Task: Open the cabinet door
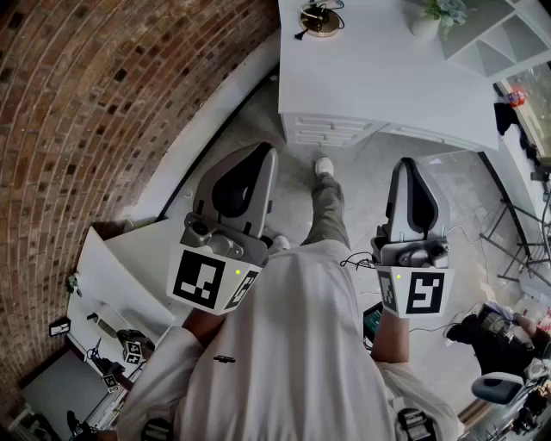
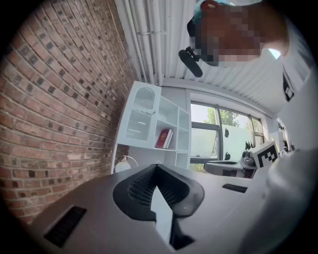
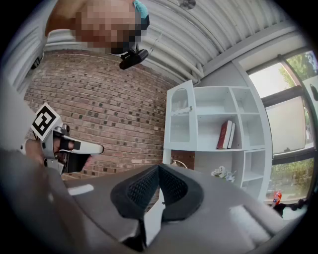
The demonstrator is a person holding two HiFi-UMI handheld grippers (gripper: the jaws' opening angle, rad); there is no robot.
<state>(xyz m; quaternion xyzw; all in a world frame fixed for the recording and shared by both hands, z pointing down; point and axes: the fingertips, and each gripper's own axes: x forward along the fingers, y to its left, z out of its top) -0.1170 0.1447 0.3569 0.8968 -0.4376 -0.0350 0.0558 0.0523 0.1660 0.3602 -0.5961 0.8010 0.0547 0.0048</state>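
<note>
A white shelf unit [image 3: 218,129] stands against the brick wall; its upper left compartment has a shut arched door [image 3: 181,116], also seen as the door [image 2: 144,111] in the left gripper view. A low white cabinet [image 1: 331,129] with drawer fronts stands ahead on the floor. My left gripper [image 1: 263,153] and right gripper [image 1: 411,164] are held level in front of my torso, well short of both. Both stand shut with nothing between the jaws, as the left gripper [image 2: 156,166] and right gripper [image 3: 159,167] show in their own views.
A brick wall [image 1: 103,95] runs along the left. On the low cabinet's top [image 1: 370,77] sit a gold object [image 1: 320,19] and a potted plant [image 1: 435,15]. Red books [image 3: 226,134] stand in the shelves. A white table [image 1: 129,267] is at lower left, clutter at lower right.
</note>
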